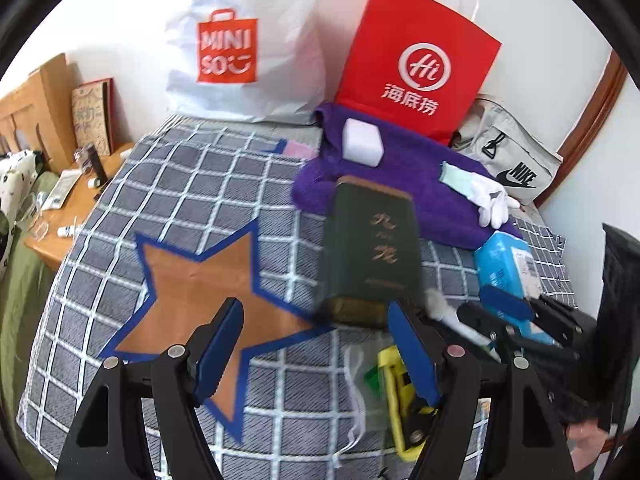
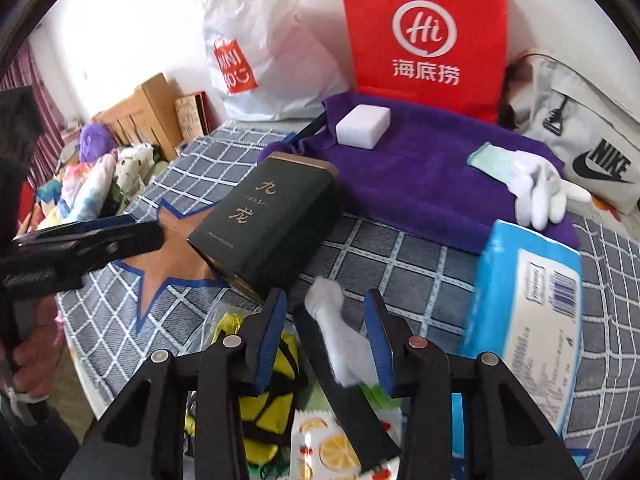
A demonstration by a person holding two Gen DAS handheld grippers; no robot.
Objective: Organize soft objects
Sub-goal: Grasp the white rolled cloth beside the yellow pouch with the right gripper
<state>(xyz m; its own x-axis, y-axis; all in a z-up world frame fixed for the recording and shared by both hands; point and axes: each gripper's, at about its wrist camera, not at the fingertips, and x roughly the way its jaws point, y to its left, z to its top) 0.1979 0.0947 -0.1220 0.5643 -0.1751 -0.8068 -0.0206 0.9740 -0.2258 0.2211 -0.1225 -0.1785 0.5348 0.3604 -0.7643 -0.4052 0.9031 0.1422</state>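
Observation:
A purple towel [image 2: 420, 160] lies at the back of the checked cloth, with a white sponge block [image 2: 363, 126] and a white glove [image 2: 536, 190] on it. It also shows in the left wrist view [image 1: 400, 184] with the block [image 1: 362, 142] and glove [image 1: 490, 200]. My left gripper [image 1: 316, 344] is open above the brown star patch [image 1: 208, 280], beside a dark green box [image 1: 370, 248]. My right gripper [image 2: 326, 332] is open around a white cotton roll [image 2: 340, 332]. A blue tissue pack [image 2: 528, 308] lies to its right.
A red paper bag [image 2: 424, 32], a white Miniso bag [image 2: 256, 48] and a grey Nike bag [image 2: 592, 152] stand at the back. A yellow item in clear plastic [image 2: 264, 392] and a fruit-print packet [image 2: 328, 448] lie near me. A wooden desk [image 1: 72, 208] is left.

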